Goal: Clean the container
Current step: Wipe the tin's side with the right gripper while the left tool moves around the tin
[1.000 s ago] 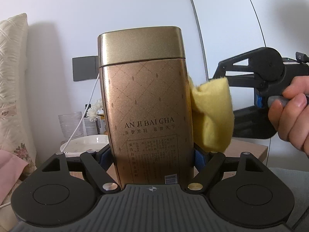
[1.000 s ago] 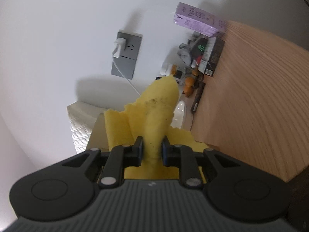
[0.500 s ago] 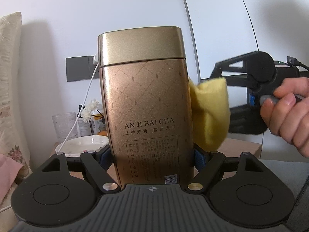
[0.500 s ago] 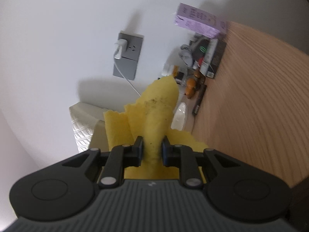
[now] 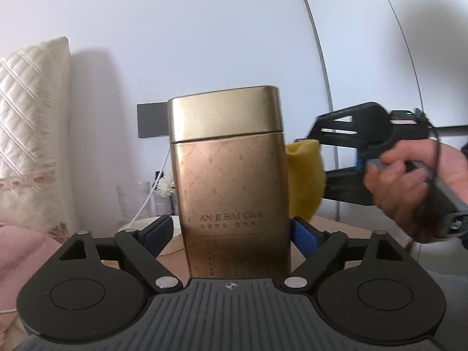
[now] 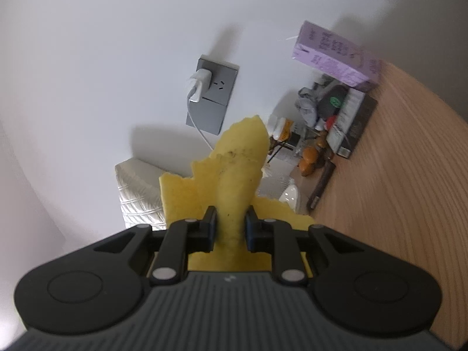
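Counted across both views: one gold tin (image 5: 231,181), lid on; one yellow cloth (image 6: 234,181); two grippers, the left gripper (image 5: 234,231) and the right gripper (image 6: 231,228); one hand (image 5: 409,187). One quilted pillow (image 5: 29,134) is seen, one wall socket plate (image 6: 213,93) with one white charger (image 6: 199,84) plugged in, and one purple carton (image 6: 336,55). One white bowl (image 6: 289,196) and one clear glass (image 5: 131,201) are counted. Small bottles and clutter by the carton are too blurred for a count.

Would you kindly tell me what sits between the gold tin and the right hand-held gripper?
In the left wrist view, the yellow cloth, clamped by the right hand-held gripper, sits beside the gold tin.
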`<action>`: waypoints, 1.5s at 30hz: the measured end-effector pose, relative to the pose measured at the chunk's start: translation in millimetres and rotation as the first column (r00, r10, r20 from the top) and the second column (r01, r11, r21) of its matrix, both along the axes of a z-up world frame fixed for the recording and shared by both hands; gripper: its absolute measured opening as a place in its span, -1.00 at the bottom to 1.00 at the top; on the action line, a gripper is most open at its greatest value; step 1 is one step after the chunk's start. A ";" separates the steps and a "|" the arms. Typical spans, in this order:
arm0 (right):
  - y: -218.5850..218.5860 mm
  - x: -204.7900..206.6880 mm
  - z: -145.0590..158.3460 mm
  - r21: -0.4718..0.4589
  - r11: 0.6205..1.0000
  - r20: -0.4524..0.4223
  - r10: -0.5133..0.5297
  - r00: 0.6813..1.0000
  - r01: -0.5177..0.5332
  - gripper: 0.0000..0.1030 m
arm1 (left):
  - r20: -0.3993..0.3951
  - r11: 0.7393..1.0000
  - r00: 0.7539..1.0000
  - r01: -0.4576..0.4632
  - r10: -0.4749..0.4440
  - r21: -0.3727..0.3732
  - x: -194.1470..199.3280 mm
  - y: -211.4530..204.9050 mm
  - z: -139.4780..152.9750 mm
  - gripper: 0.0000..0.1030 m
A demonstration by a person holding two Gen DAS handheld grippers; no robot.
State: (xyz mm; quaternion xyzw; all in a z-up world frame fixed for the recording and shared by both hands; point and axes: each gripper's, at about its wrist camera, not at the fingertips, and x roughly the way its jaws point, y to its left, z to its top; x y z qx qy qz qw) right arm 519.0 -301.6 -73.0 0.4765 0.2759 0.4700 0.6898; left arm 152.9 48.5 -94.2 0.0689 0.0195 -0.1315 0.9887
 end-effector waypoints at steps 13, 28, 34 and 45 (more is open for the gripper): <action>33.3 30.7 -22.0 0.035 0.954 -0.022 0.298 0.954 -0.297 -0.58 | -0.021 1.000 1.000 -0.021 0.022 0.007 -7.7 -34.8 6.1 0.58; -15.5 15.1 -30.1 0.096 0.979 -0.063 0.186 0.981 -0.179 -0.58 | -0.063 0.974 0.973 0.224 -0.222 0.024 29.0 -14.3 18.4 0.58; -31.7 10.5 -2.8 0.190 0.969 0.026 0.154 0.988 -0.156 -0.58 | -0.078 0.958 0.957 0.284 -0.281 0.030 46.0 -24.2 12.7 0.59; -42.4 12.2 -37.5 0.106 0.990 -0.082 0.101 0.991 -0.092 -0.59 | -0.055 0.971 0.971 0.236 -0.234 0.028 53.3 -35.0 9.9 0.84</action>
